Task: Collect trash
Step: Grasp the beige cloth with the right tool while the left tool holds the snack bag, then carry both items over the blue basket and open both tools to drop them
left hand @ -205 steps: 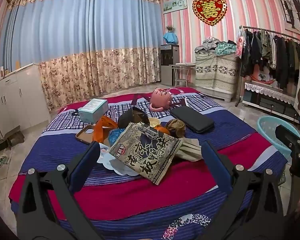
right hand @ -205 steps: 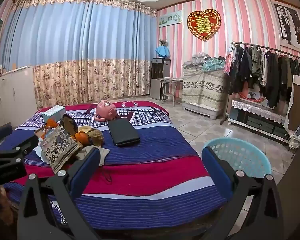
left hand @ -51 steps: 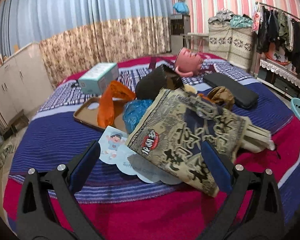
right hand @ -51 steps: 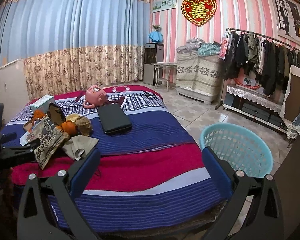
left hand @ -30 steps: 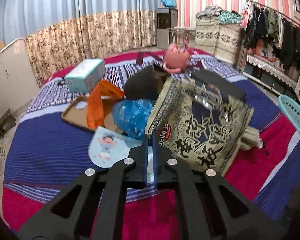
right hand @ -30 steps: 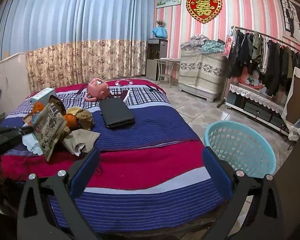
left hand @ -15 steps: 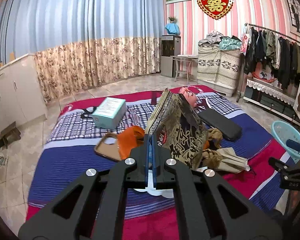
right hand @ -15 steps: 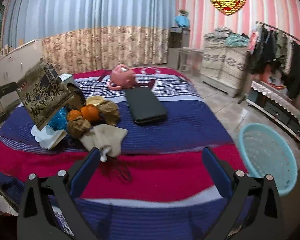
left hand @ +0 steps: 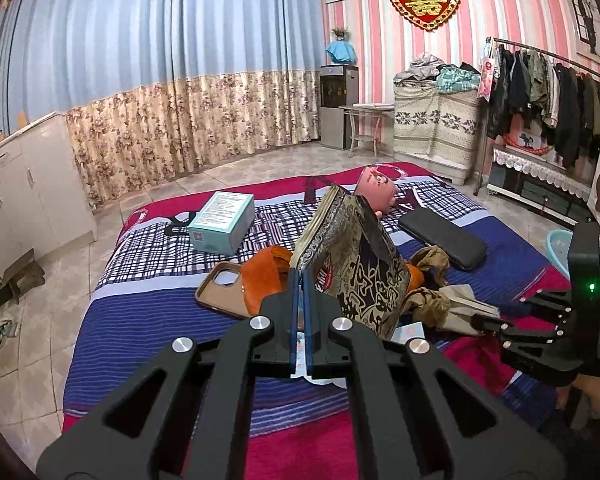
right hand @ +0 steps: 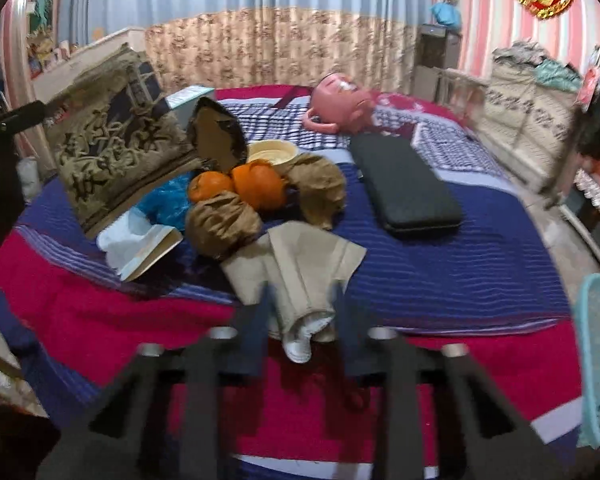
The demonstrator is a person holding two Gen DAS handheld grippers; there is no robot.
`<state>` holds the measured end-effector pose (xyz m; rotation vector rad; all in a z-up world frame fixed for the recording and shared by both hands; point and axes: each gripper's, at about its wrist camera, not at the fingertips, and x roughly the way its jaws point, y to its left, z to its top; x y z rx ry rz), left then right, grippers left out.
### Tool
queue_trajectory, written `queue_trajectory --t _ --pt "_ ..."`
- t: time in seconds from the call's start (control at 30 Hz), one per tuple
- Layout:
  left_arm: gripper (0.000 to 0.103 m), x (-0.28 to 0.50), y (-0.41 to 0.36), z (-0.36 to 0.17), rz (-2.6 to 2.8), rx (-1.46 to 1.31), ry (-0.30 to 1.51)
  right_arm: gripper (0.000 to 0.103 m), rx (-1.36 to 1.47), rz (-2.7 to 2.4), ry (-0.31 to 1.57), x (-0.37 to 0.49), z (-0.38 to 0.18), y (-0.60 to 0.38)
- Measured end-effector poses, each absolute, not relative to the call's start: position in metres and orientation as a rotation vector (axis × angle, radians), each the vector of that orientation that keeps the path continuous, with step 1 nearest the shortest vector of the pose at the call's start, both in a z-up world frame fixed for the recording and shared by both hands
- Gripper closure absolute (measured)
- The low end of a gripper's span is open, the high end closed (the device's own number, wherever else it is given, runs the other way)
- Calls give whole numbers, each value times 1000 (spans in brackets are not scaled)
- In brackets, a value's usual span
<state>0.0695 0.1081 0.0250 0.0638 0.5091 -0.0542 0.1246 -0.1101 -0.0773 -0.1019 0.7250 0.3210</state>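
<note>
Striped bedspread [right hand: 440, 280] carries one beige cloth [right hand: 300, 272], two oranges [right hand: 256, 184], one black case [right hand: 404, 192]. Right gripper [right hand: 300, 312]: fingers part-open, straddling the cloth. Left gripper [left hand: 300, 312]: clamped on one snack bag [left hand: 356, 264], lifted above the bed.

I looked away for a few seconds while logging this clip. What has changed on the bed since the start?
The left gripper closed on the printed snack bag and lifted it off the pile. The right gripper swung from the blue basket toward the beige folded paper, jaws narrowing around it. The black case, oranges and box stayed put.
</note>
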Motion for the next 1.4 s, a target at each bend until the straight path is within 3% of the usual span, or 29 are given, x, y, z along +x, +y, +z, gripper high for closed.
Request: queue_trajectory --t 0.3,0.7,1.4 --pt "102 76 72 37 -102 86 479 82 -38 187 591 102 -33 -176" --pt "102 99 -54 49 -299 130 414 82 69 -159 521 71 0 -319" --pt "102 123 -278 16 -613 179 426 82 278 -465 493 50 -22 -466"
